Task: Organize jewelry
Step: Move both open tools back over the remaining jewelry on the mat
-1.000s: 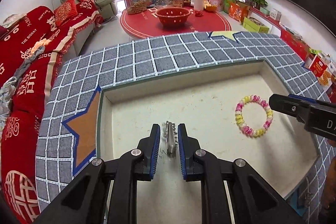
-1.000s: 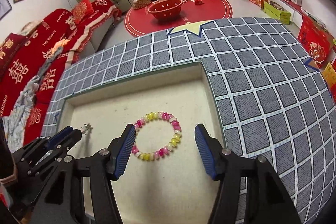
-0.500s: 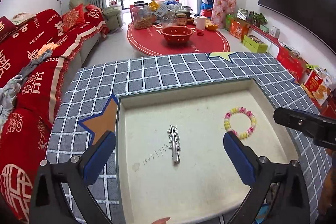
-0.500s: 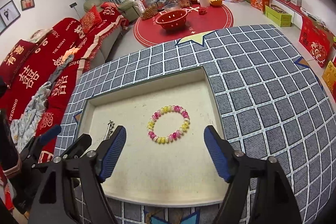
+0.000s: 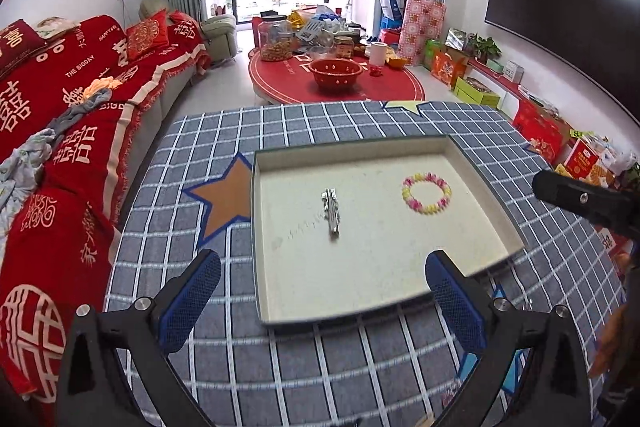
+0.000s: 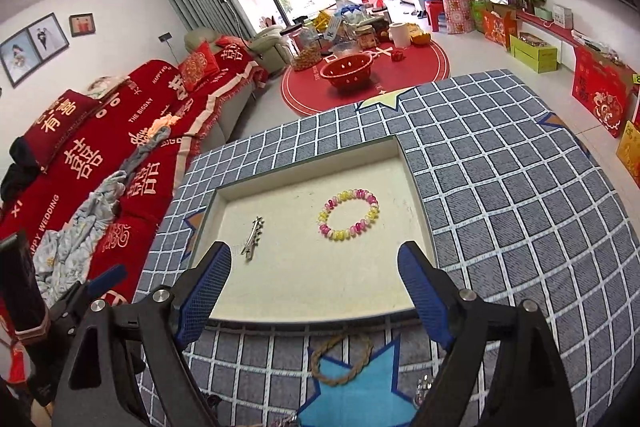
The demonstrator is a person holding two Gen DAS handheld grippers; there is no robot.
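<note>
A shallow cream tray (image 5: 486, 183) (image 6: 420, 203) lies on the checked tablecloth. Inside it rest a silver hair clip (image 5: 332, 213) (image 6: 253, 239) on the left and a pink and yellow bead bracelet (image 5: 426, 193) (image 6: 349, 215) on the right. My left gripper (image 5: 324, 301) hangs open above the tray's near edge, nothing between its fingers. My right gripper (image 6: 312, 291) is also pulled back over the near rim, its jaws still opening and empty. A brown twisted rope bracelet (image 6: 340, 357) lies on a blue star in front of the tray.
The checked cloth (image 5: 280, 367) covers the low table, with an orange star patch (image 5: 224, 195) left of the tray. A red sofa (image 5: 60, 115) runs along the left. A round red table (image 5: 336, 83) with a red bowl and jars stands beyond.
My left gripper let go of the hair clip, opened wide and drew back and up. My right gripper widened and drew back from the bead bracelet too. Both pieces lie still in the tray.
</note>
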